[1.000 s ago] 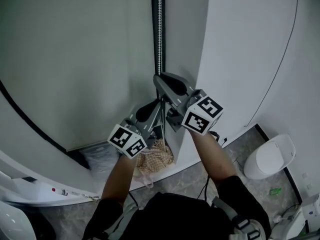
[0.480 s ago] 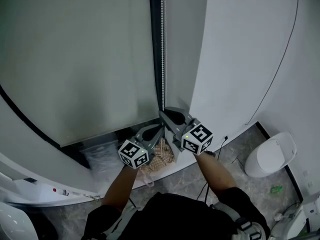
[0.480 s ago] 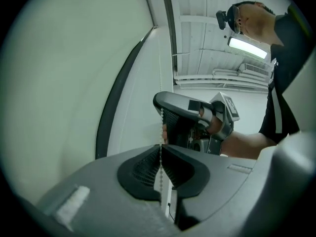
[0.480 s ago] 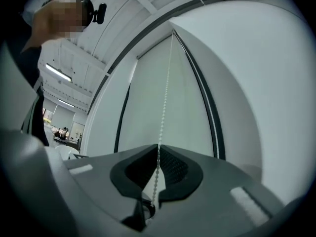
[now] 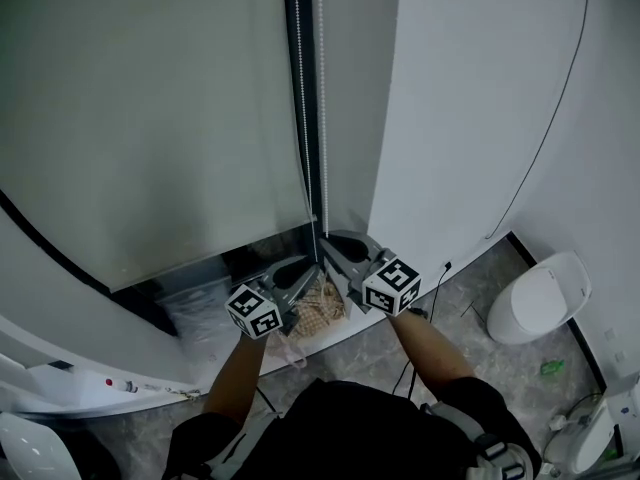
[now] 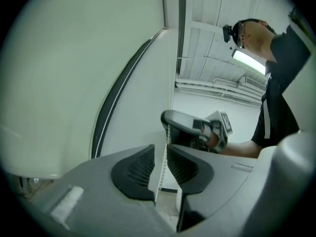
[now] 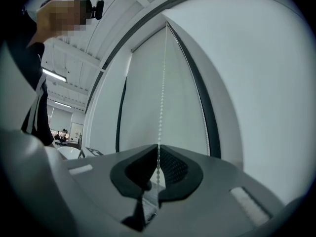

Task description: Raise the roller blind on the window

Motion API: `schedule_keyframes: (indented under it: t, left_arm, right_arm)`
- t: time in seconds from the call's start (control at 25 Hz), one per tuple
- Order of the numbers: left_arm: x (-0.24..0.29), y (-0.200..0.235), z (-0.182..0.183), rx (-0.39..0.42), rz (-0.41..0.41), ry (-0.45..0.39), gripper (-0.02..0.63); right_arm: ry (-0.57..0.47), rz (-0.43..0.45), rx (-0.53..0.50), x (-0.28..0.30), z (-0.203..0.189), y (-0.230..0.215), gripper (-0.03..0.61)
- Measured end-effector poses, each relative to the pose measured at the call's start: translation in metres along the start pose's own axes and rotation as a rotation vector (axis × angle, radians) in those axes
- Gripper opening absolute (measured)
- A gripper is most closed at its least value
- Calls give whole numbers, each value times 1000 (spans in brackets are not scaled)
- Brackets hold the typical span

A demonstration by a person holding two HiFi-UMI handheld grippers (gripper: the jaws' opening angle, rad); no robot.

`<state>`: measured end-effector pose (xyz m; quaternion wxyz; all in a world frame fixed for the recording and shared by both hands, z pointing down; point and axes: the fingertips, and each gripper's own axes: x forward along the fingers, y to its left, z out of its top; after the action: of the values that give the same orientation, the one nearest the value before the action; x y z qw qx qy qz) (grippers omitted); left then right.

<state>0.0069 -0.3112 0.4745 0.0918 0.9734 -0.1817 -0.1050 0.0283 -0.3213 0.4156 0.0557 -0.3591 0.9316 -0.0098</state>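
Observation:
The grey roller blind (image 5: 150,118) covers the window, with a dark gap under its bottom edge. Its white bead chain (image 5: 322,118) hangs along the dark frame (image 5: 290,88). My right gripper (image 5: 330,243) is low on the chain and shut on it; in the right gripper view the beads (image 7: 162,98) run up from between the closed pads (image 7: 158,149). My left gripper (image 5: 305,268) sits just below and to the left. Its jaws have just been opening, and the chain (image 6: 159,177) hangs free in the gap between them (image 6: 160,149).
A white wall column (image 5: 450,118) stands right of the window, with a thin cable (image 5: 545,138) running down it. A woven basket (image 5: 315,313) lies on the floor under the grippers. A white bin-like thing (image 5: 540,308) stands at the right.
Both grippers have come down along the chain. The left jaws have parted off the chain. More dark gap shows under the blind's bottom edge.

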Motion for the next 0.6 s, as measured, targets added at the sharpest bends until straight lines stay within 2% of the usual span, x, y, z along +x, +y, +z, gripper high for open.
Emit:
schedule_keyframes:
  t: [0.08, 0.16, 0.28, 0.44, 0.6]
  left_arm:
    - [-6, 10, 33, 3, 19, -53, 101]
    - [-5, 15, 74, 8, 11, -121, 101]
    - [14, 2, 138, 48, -78, -205, 118]
    - [54, -30, 204, 178, -191, -218, 127]
    - [86, -49, 238, 246, -255, -198, 129]
  right_arm:
    - [-6, 0, 24, -3, -1, -2, 17]
    - [-18, -1, 51, -5, -1, -3, 17]
    - [-20, 2, 48, -7, -2, -3, 17]
    - [-12, 5, 33, -10, 0, -1, 17]
    - [-11, 7, 36, -12, 0, -1, 17]
